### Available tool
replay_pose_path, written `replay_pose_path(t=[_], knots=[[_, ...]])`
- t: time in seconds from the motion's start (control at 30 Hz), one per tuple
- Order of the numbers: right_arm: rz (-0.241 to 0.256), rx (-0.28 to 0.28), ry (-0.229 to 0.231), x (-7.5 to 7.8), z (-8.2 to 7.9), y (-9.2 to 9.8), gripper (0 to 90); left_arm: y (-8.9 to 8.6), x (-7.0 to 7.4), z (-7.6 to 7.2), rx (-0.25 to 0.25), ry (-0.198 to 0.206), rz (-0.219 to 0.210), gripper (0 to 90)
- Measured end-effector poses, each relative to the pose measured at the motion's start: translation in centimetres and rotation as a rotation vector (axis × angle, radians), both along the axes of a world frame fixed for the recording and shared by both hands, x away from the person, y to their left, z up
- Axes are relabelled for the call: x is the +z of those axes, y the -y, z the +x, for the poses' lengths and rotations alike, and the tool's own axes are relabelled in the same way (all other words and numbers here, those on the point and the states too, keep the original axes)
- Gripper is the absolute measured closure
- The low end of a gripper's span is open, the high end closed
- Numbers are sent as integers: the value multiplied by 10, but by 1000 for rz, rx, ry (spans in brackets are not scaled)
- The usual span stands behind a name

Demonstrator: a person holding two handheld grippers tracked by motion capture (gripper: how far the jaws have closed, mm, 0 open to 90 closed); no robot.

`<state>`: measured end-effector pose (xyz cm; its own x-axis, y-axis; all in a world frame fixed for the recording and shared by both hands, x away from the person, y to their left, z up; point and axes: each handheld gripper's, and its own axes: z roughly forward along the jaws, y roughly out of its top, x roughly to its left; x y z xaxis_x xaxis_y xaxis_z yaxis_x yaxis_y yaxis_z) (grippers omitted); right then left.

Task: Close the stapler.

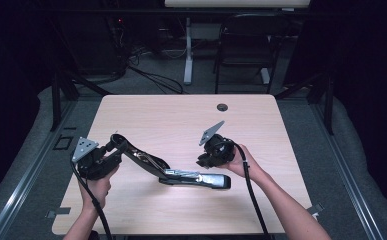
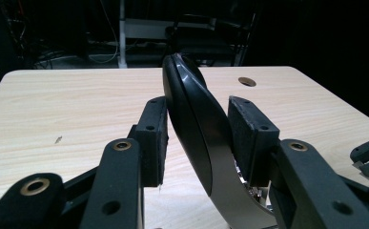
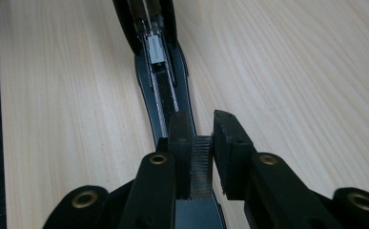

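A black and silver stapler [image 1: 181, 175] lies swung wide apart on the light wooden table [image 1: 156, 112]. Its black top arm [image 2: 191, 119] slants up to the left, and my left gripper [image 1: 112, 148] is shut on it, one pad on each side [image 2: 197, 138]. Its silver base [image 1: 211, 180] rests flat on the table. My right gripper [image 1: 204, 161] hovers over that base. In the right gripper view a strip of staples [image 3: 201, 167] sits clamped between the pads [image 3: 202, 143], right above the exposed staple channel [image 3: 162, 90].
A round cable hole [image 1: 222, 107] sits near the table's far edge. Beyond the table stand a dark chair [image 1: 246, 45] and a white desk leg [image 1: 187, 55] with cables on the floor. Bare wood surrounds the stapler on all sides.
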<state>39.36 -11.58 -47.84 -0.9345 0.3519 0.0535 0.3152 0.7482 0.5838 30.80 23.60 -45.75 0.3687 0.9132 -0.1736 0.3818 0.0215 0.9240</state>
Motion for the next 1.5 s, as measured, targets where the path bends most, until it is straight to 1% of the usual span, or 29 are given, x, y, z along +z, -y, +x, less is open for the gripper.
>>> replay_pose_path(t=[0.07,0.1,0.13,0.17,0.2,0.27,0.3,0.37,0.47,0.5,0.53,0.67,0.8,0.83,0.9,0.97,1.0,1.03,1.1,1.17,1.5], knots=[[5,7,-3,-1,0,-2,784,0,0,0,0,0,0,603],[5,27,-1,-1,1,-5,784,0,0,0,0,0,-1,603],[5,27,-1,-1,1,-5,784,0,0,0,0,0,0,603],[3,45,1,-2,2,-8,784,0,0,0,0,0,-1,603],[3,45,1,-2,2,-8,784,0,0,0,0,0,-1,603],[18,63,-1,-4,3,-13,784,0,0,0,0,1,-1,603],[18,63,-1,-4,3,-13,784,0,0,0,0,1,-1,603],[11,87,-4,-6,5,-18,784,0,0,0,0,1,0,603],[17,96,-6,-8,5,-21,784,0,0,0,0,1,-1,603],[15,115,-11,-10,7,-23,784,0,0,0,0,1,0,603],[18,115,-13,-11,7,-25,784,0,0,0,0,1,0,603],[10,144,-18,-15,8,-30,784,0,0,0,0,1,0,603],[8,159,-22,-17,9,-33,784,0,0,0,0,1,0,603],[-2,173,-23,-18,10,-35,784,0,0,0,0,1,0,603],[5,179,-28,-20,10,-36,784,0,0,0,0,1,-1,603],[-2,187,-28,-20,11,-37,784,0,0,0,0,1,0,603],[5,187,-32,-22,11,-38,784,0,0,0,-1,1,-1,603],[-4,196,-30,-23,12,-39,784,0,0,0,2,0,0,603],[-5,197,-33,-24,12,-40,784,0,0,0,0,1,-2,603],[-10,211,-32,-25,13,-40,784,0,0,0,1,0,1,603],[-14,225,-45,-29,15,-43,784,0,0,0,2,1,0,603]])
